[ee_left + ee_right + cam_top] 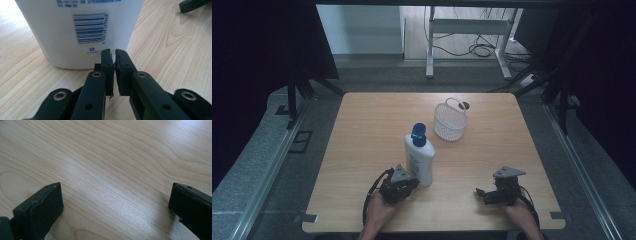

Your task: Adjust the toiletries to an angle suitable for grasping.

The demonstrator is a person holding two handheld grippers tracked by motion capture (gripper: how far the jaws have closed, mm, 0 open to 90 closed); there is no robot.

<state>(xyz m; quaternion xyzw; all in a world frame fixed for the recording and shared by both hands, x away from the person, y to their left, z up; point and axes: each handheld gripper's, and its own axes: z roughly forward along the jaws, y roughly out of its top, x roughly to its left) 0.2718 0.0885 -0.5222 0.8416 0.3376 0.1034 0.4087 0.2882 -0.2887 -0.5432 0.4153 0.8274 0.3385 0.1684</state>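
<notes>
From above, a bottle is standing upright near the desk's front edge, the left gripper just beside it; a basket is sitting toward the far edge. In the left gripper view its jaws are nearly closed, empty, the bottle's top cut off. In the right gripper view, the right gripper is gaping over bare wood.
</notes>
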